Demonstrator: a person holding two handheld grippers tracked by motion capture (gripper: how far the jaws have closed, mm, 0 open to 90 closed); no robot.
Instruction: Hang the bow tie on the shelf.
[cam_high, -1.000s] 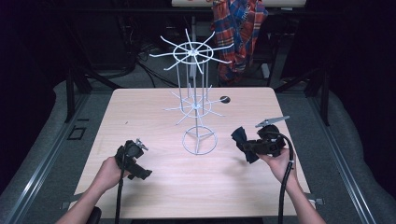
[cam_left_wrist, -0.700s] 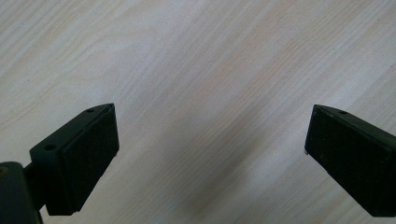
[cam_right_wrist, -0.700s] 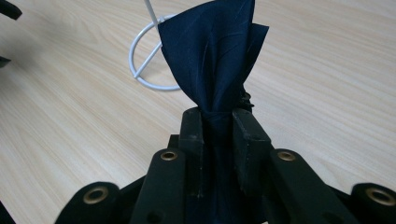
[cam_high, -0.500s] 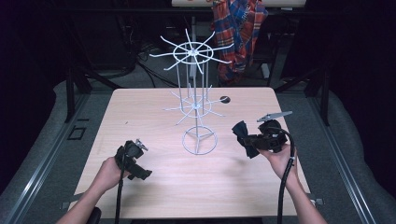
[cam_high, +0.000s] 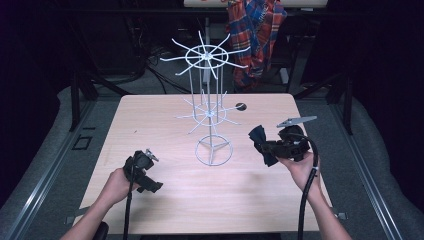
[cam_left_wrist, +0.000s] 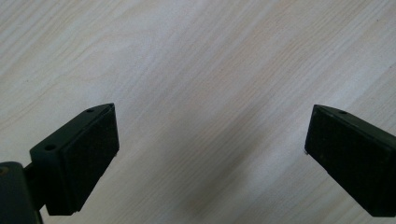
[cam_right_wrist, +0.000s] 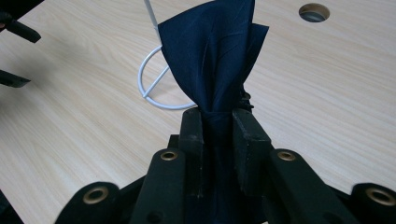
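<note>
My right gripper (cam_high: 264, 145) sits at the right of centre in the high view, its jaws clamped tight on a dark navy cloth (cam_high: 260, 144). In the right gripper view the same right gripper (cam_right_wrist: 219, 122) rises from the bottom middle of the frame, the two jaws pressed against either side of the cloth (cam_right_wrist: 212, 60), which is bunched where they pinch it and fans upward toward the top centre (the folds spread wider the farther they get from the grip). Behind the cloth in that view, the ring base of the white wire rack (cam_right_wrist: 154, 88) lies flat on the wooden table (cam_right_wrist: 327, 93), and a round hole (cam_right_wrist: 314, 12) in the tabletop shows at the upper right.

My left gripper (cam_high: 142, 170) is at the lower left of the high view, low over the table (cam_high: 165, 120), and I cannot tell from there whether it touches the wood. In the left gripper view its jaws stand spread wide, one at the lower left and one at the right edge, with bare wood grain between them; the left gripper (cam_left_wrist: 210, 140) holds nothing.

The wire rack (cam_high: 212, 115) stands at the centre of the high view, near the cloth but apart from it. A plaid garment (cam_high: 257, 30) hangs at the top, beyond the table.
</note>
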